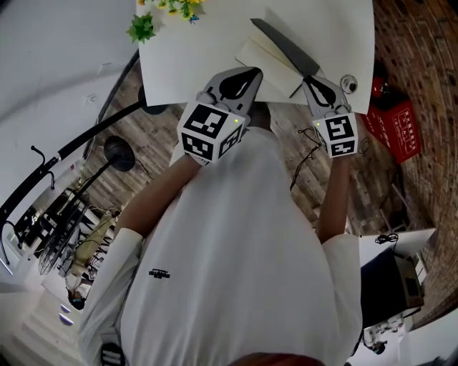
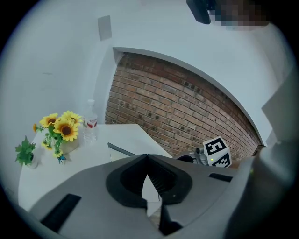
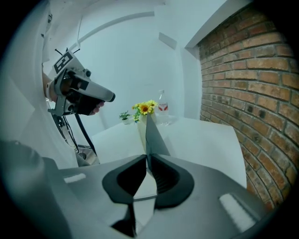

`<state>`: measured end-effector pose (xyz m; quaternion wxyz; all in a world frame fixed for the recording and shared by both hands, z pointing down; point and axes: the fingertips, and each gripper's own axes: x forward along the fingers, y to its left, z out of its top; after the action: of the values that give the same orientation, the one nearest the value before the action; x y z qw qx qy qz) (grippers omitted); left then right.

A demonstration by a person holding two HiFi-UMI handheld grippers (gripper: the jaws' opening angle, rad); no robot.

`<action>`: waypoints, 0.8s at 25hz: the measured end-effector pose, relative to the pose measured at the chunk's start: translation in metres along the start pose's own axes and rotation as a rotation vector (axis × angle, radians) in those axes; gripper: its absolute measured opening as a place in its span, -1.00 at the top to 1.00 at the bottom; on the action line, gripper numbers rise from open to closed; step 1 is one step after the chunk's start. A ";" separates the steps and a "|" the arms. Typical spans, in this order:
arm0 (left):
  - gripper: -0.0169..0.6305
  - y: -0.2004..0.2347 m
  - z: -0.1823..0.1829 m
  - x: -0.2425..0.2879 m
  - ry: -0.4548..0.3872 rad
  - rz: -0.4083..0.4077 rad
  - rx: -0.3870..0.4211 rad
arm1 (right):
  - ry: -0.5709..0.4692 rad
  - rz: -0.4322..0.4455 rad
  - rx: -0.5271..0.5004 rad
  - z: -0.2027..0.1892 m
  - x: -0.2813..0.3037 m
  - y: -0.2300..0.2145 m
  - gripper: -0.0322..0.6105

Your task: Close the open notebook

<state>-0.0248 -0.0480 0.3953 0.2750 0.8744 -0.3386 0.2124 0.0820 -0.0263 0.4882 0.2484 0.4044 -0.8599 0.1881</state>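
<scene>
The open notebook (image 1: 263, 60) lies near the front edge of the white table (image 1: 187, 63), cream pages up. Its dark cover (image 1: 285, 44) is raised on edge and slants away. My right gripper (image 1: 313, 77) is shut on the cover's near corner. In the right gripper view the thin dark cover (image 3: 151, 133) rises upright from between the closed jaws of the right gripper (image 3: 146, 158). My left gripper (image 1: 245, 73) hovers at the table's front edge, left of the pages, its tips meeting with nothing between them. The left gripper view looks past the left gripper (image 2: 147, 157) at the cover's edge (image 2: 122, 150).
Sunflowers in a pot (image 1: 176, 6), a small green plant (image 1: 142, 28) and a water bottle (image 2: 90, 124) stand at the table's far left. A small round object (image 1: 348, 83) sits at its front right corner. A red crate (image 1: 398, 129) and a brick wall (image 3: 252, 93) lie to the right.
</scene>
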 end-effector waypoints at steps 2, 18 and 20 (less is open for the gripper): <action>0.92 0.000 -0.002 0.001 0.003 -0.003 -0.007 | 0.022 0.020 -0.008 -0.007 0.002 0.006 0.74; 0.92 0.001 -0.014 0.007 0.029 -0.008 -0.039 | 0.204 0.172 -0.005 -0.063 0.032 0.049 0.66; 0.92 0.001 -0.015 0.008 0.033 -0.007 -0.040 | 0.240 0.179 0.005 -0.077 0.038 0.052 0.62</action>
<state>-0.0228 -0.0431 0.4120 0.2990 0.8662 -0.3351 0.2191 0.0413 0.0224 0.5662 0.3308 0.3015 -0.8560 0.2586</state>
